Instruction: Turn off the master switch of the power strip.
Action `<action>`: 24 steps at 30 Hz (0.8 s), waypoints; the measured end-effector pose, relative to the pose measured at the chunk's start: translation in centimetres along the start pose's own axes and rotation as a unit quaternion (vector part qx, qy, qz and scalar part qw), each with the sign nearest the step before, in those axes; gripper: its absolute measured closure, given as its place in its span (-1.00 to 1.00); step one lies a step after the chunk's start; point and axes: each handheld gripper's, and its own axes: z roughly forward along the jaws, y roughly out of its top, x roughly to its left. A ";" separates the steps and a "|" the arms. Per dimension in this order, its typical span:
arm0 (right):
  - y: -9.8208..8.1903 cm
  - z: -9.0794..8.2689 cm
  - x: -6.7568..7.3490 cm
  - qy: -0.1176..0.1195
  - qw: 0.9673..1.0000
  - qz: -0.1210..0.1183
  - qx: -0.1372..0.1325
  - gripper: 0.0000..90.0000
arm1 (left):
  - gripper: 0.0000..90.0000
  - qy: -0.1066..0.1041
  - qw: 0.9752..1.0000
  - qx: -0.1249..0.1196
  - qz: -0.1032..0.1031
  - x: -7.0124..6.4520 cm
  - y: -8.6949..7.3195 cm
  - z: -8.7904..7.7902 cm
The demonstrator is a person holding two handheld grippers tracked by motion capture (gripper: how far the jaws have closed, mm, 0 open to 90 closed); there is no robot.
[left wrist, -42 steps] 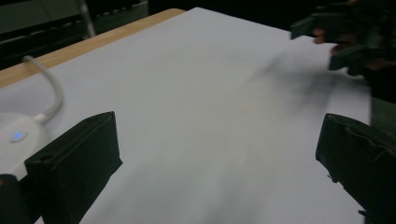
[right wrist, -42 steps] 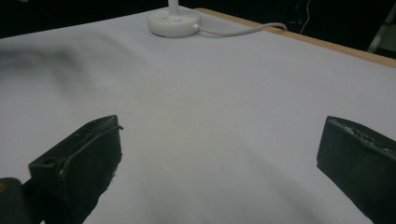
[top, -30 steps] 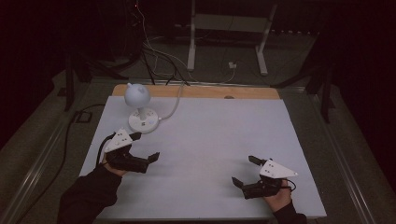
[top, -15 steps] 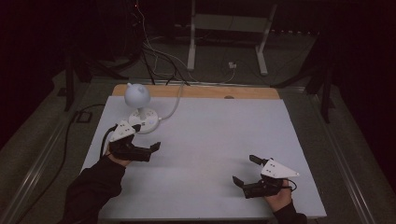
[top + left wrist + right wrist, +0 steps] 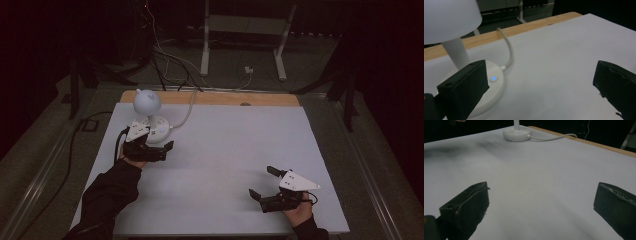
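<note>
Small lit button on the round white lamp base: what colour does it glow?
Blue. The small lit button on the round white lamp base shows best in the left gripper view.

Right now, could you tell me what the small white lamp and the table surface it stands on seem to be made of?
The small white dome-shaded lamp looks like smooth matte plastic: its shade and round base have an even, seamless, softly shaded surface, and a blue light glows on the base. The white table top looks like a matte sheet or laminate. The light brown strip along the far edge shows grain, probably wood.
</note>
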 end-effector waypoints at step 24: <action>0.0 0.1 -0.1 0.005 1.000 0.004 -0.001 -1.00 | -0.95 0.056 0.998 0.028 -0.025 1.2 -0.6 4.7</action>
